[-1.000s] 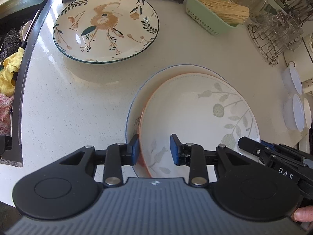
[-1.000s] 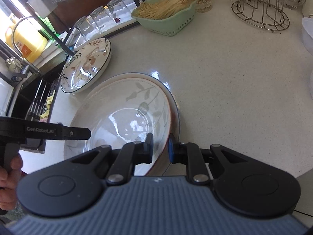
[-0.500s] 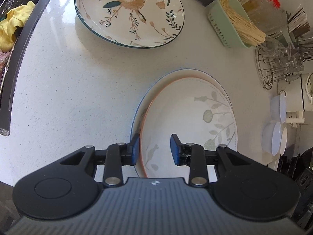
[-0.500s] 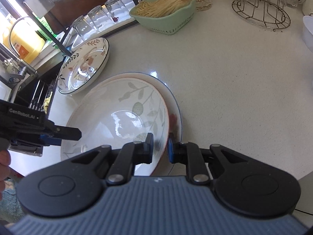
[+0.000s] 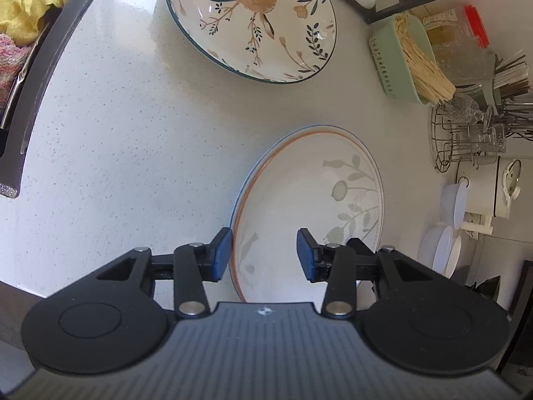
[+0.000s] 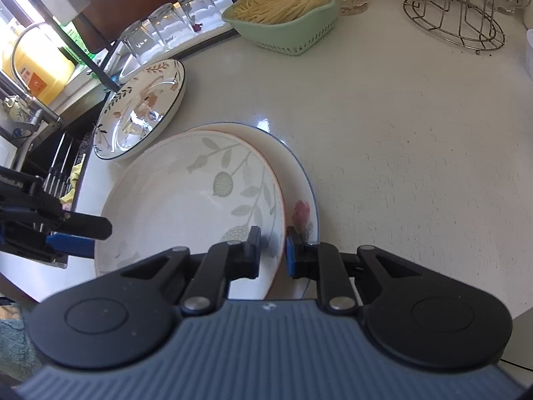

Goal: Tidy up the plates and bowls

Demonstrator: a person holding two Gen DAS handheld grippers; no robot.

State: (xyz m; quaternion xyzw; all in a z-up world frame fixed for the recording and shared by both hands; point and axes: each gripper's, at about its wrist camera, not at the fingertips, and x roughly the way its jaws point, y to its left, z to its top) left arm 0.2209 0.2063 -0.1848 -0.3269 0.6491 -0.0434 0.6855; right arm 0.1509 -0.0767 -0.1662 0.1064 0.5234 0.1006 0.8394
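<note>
Each gripper, left [image 5: 263, 253] and right [image 6: 272, 253], looks alike: a dark grey ribbed housing flanked by two round black discs, black linkage arms pinned with silver rivets, and blue pads on the fingertips [image 5: 221, 255]. A small white emblem sits at the housing's front edge, centred behind the fingers.

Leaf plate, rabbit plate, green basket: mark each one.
leaf plate [image 6: 186, 206], right wrist view, its bare middle.
rabbit plate [image 5: 253, 23], left wrist view, painted centre.
green basket [image 6: 293, 33], right wrist view, outer wall.
</note>
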